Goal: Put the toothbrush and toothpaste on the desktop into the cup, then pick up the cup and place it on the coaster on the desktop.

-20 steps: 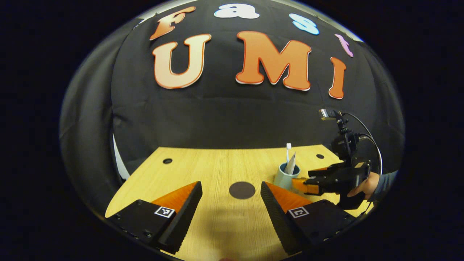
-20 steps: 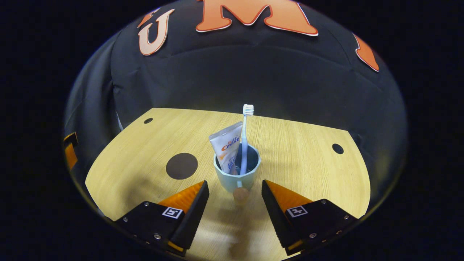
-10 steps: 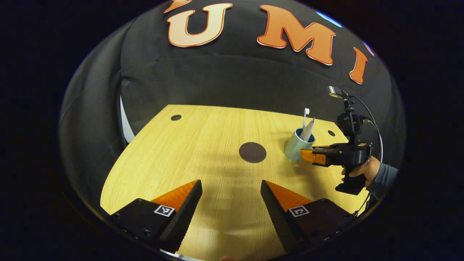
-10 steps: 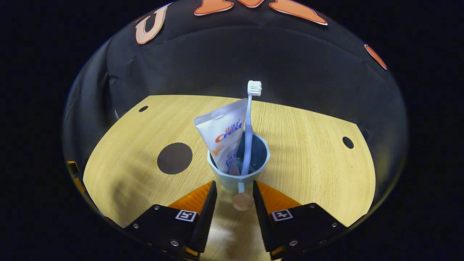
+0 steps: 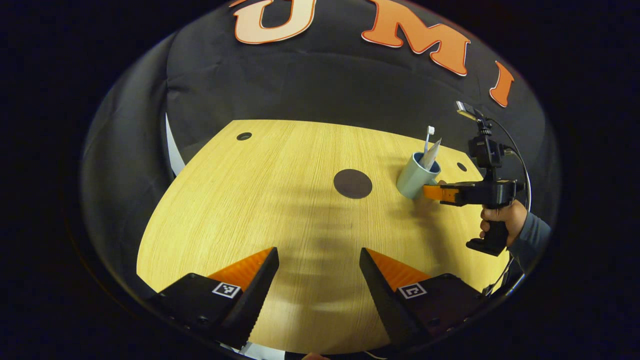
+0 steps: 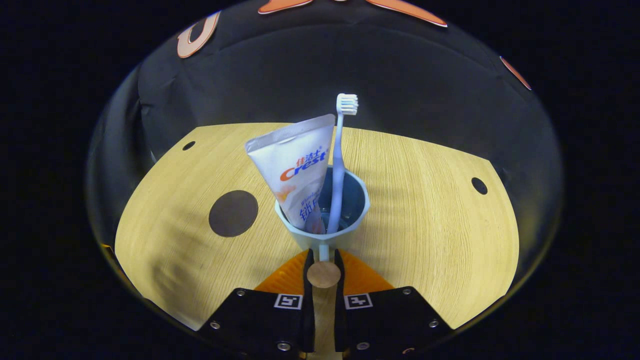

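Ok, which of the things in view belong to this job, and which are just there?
Job:
cup, its handle pinched by the right gripper
toothbrush and toothpaste, both standing in the cup
coaster, bare, left of the cup

Just there:
left gripper, open over the desk
cable holes

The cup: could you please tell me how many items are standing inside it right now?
2. In the cup, the toothpaste leans on the left side and the toothbrush stands just right of it, bristles up. Anything smaller at the bottom could be hidden.
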The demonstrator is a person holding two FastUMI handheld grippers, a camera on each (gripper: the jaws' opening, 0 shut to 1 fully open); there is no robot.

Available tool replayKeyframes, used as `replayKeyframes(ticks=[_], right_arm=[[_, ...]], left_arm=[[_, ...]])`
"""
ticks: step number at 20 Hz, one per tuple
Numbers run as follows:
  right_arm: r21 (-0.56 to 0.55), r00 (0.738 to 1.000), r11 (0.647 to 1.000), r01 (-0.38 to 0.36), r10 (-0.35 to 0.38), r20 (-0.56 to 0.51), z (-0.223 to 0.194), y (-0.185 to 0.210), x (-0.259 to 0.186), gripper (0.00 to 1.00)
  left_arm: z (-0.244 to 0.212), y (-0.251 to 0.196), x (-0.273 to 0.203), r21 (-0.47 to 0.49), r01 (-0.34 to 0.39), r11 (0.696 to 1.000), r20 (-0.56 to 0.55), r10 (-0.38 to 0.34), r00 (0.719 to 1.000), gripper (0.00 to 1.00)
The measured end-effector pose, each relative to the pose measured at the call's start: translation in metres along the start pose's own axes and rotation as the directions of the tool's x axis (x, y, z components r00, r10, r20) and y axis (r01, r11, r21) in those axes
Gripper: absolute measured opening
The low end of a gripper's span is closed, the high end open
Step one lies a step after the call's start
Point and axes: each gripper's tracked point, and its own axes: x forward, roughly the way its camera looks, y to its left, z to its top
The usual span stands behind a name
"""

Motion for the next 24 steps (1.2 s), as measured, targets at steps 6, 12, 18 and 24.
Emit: replayKeyframes(ticks=[6, 12, 18, 24], right_arm=[[0.028, 0.999, 0.999, 0.024, -0.025, 0.047, 0.009, 0.001, -0.007, 0.09], [-0.023, 0.995, 0.999, -0.027, 0.029, 0.096, 0.037, 0.036, -0.018, 0.09], [-0.083, 0.991, 0.992, -0.098, 0.105, 0.082, 0.031, 0.033, -0.008, 0.09], [-0.11, 0.992, 0.988, -0.112, 0.118, 0.047, 0.026, 0.031, -0.006, 0.09]], left_arm=[[-0.002, 0.004, 0.0, 0.012, -0.006, 1.0, -0.006, 0.006, 1.0, 0.98], [-0.012, 0.005, -0.003, 0.015, -0.007, 1.0, -0.035, 0.008, 0.999, 0.98], [-0.025, 0.003, -0.016, -0.015, 0.001, 1.0, -0.092, -0.002, 0.996, 0.98], [-0.036, -0.018, -0.029, -0.03, 0.034, 0.999, -0.161, -0.039, 0.986, 0.98]])
